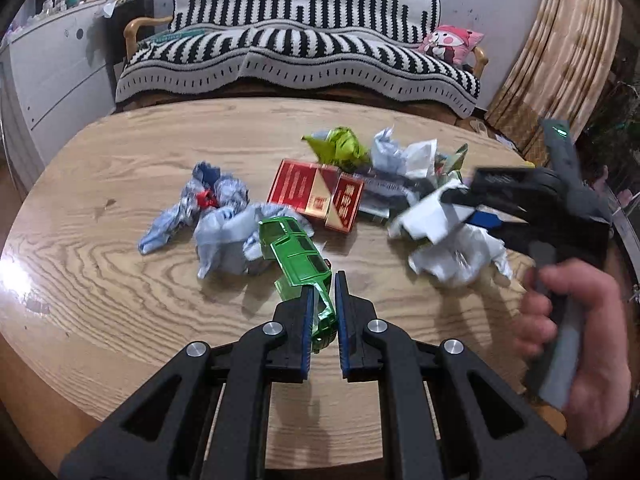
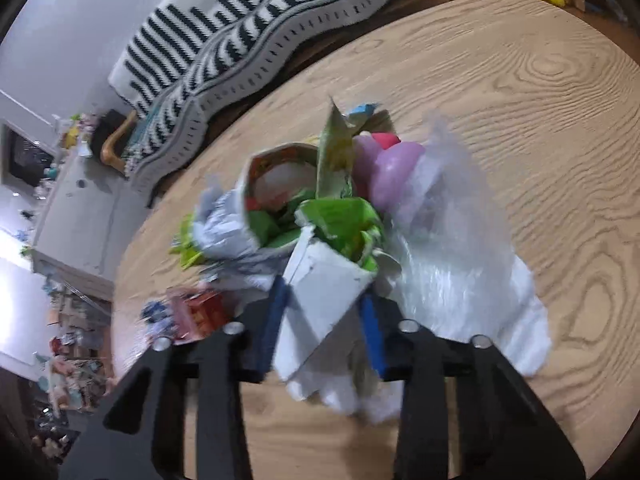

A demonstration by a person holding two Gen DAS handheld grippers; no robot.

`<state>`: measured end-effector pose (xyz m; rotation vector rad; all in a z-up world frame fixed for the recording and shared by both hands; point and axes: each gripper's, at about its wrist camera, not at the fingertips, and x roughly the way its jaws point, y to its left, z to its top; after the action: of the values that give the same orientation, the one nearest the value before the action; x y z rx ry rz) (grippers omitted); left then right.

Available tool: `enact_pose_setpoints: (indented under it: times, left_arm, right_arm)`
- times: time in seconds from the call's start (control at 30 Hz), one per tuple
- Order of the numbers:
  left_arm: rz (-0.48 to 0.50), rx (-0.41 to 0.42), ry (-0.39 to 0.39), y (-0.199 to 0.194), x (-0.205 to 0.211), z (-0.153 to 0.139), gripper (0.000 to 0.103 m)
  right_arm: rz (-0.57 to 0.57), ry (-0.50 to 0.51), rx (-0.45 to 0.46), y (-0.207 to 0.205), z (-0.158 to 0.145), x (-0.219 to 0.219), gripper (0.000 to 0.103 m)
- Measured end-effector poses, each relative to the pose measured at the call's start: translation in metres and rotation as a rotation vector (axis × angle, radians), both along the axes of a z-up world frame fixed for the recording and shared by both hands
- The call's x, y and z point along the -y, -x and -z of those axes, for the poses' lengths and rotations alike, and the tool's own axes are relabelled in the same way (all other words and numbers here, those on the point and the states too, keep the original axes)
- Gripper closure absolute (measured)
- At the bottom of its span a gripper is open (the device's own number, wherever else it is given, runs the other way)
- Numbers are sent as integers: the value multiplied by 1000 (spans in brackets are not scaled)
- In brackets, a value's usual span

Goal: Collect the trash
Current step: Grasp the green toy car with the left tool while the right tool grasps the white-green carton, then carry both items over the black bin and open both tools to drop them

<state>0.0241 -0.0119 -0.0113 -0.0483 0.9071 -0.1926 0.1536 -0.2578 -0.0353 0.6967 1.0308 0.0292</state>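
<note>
Green metallic plastic — a toy car body (image 1: 298, 254) — is pinched between the blue pads of the left gripper (image 1: 323, 286), whose jaws sit nearly together on its near end; the far end of the shell lies against the crumpled pale-blue wrapper (image 1: 224, 224) on the wooden table (image 1: 120, 280). Taking the red cigarette pack (image 1: 316, 196) as the landmark: the car body is just on the near side of it, the blue wrapper to its left, and a crumpled yellow-green wrapper (image 1: 340, 146) just behind it. To the right of the pack a person's hand (image 1: 576, 332) holds the right gripper (image 2: 326, 304), its jaws clamped on a folded white piece of carton (image 2: 320, 300) with green print inside. Under that carton lies a crumpled white plastic bag (image 2: 460, 260), and just beyond it an opened printed paper carton (image 2: 280, 172) and some pink-purple rounded things (image 2: 388, 164) — blurred, so I cannot tell what they are. Far behind the pack, past the table's edge, stands a sofa under a black-and-white striped throw (image 1: 300, 48) with a pink cushion (image 1: 448, 42) at its right end.
</note>
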Motion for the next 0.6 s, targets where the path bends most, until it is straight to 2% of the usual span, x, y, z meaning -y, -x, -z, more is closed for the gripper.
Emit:
enact_pose_setpoints:
  times: [0.17,0.37,0.43,0.6]
  left_arm:
    - [15,0,25,-2,18,-6,94]
    - [108,23,42,5,73,-10,94]
    - [167,27,52,12,102,-11,94]
    - [347,54,71,35,193,-8,94]
  right_arm:
    - [-53,-3,110,38,-43,19,81]
    - [-58,17,219,93,-87,70,83]
    - [-11,80,240,122,-99,106,83]
    - [148,354,229,195,-111,195,83]
